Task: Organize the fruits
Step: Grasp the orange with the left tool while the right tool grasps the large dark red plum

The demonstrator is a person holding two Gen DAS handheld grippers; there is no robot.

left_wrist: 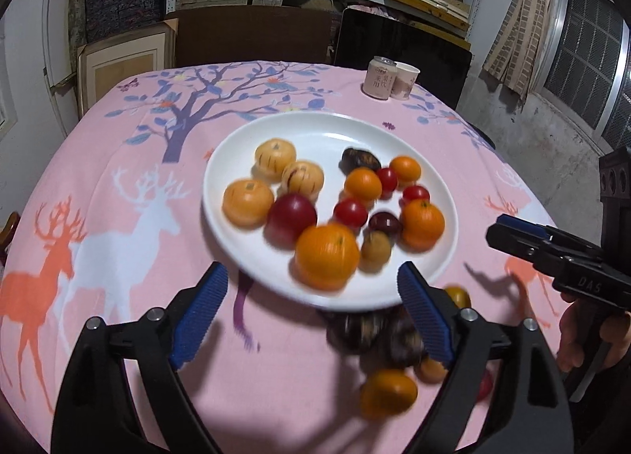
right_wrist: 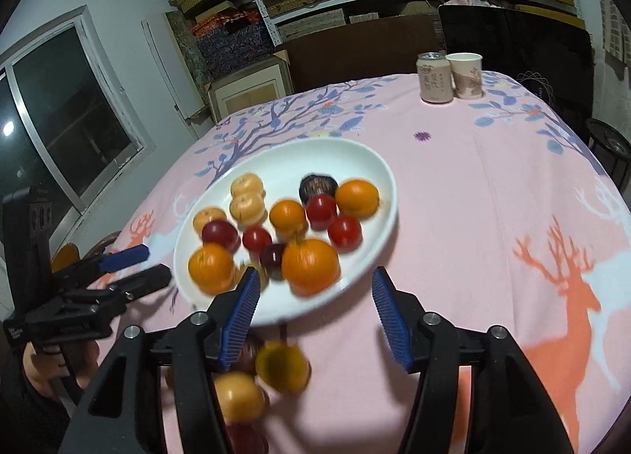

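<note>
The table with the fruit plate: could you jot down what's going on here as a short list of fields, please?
Surface: pink tablecloth with deer and tree print
Container: round white plate holding oranges, red tomatoes, pale yellow fruits and dark fruits
Off the plate: a blurred cluster of loose fruits on the cloth near the plate's near edge
Far corner: pale drink can beside a paper cup
Left gripper: open, holding nothing
Right gripper: open, holding nothing
Image quality: motion blur on the fruit
</note>
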